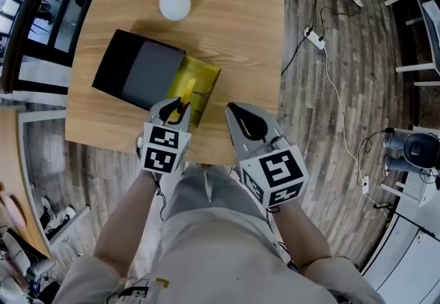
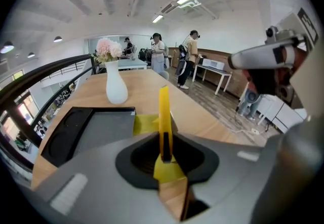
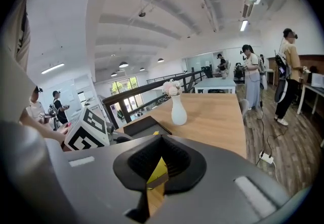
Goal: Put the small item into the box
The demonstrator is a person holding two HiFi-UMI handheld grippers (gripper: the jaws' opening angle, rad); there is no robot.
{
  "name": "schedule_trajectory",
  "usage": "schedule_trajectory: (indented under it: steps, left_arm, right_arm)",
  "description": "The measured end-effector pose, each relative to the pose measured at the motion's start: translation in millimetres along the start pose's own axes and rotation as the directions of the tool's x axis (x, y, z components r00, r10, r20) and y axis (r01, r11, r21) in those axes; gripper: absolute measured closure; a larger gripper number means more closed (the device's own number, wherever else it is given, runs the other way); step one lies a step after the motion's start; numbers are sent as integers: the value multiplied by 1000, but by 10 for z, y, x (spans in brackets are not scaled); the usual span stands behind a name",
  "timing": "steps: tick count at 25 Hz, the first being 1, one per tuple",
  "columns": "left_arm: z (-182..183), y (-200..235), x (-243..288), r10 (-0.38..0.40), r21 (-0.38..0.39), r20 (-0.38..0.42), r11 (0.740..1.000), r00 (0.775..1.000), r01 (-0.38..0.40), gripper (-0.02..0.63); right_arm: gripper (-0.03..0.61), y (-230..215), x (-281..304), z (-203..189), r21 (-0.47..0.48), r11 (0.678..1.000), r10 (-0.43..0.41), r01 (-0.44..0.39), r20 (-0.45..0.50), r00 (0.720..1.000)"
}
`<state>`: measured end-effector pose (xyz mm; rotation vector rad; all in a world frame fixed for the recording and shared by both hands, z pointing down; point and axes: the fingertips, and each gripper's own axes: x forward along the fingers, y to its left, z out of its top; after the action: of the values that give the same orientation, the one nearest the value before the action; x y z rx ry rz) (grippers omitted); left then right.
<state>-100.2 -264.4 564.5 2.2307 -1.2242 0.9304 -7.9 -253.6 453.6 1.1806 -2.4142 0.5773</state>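
Note:
A flat yellow strip [image 1: 188, 91] stands upright between the jaws of my left gripper [image 1: 179, 107], which is shut on it. In the left gripper view the yellow strip [image 2: 164, 111] rises out of the left gripper [image 2: 164, 153], just short of the box. The box [image 1: 141, 70] is black with a grey top, and a yellow open section [image 1: 202, 84] shows at its right end. My right gripper [image 1: 234, 111] hovers over the table's near edge, right of the box, shut and empty. In the right gripper view, the right gripper [image 3: 158, 168] has its jaws together.
A white vase [image 1: 174, 2] with pink flowers stands on the wooden table [image 1: 240, 34] beyond the box. A cable and power strip [image 1: 315, 38] lie on the plank floor to the right. People stand far off in the room [image 2: 158, 53].

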Motion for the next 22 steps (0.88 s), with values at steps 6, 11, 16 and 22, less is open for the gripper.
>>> schedule_trajectory:
  steps: [6, 11, 16, 22]
  left_arm:
    - [-203, 52, 297, -6, 3, -99, 1000, 995, 6, 543]
    - [-308, 20, 464, -9, 25, -162, 1000, 987, 13, 543]
    - [-529, -33, 650, -37, 122, -328, 989, 944, 81, 543]
    - [-713, -105, 792, -47, 171, -419, 977, 907, 130, 542]
  right_arm:
    - [578, -83, 199, -131, 31, 999, 9, -8, -32, 999]
    - [578, -49, 311, -309, 21, 999, 45, -43, -79, 996]
    - [578, -39, 426, -391, 63, 996, 70, -64, -98, 993]
    - [578, -29, 524, -336, 133, 987, 103, -92, -72, 992]
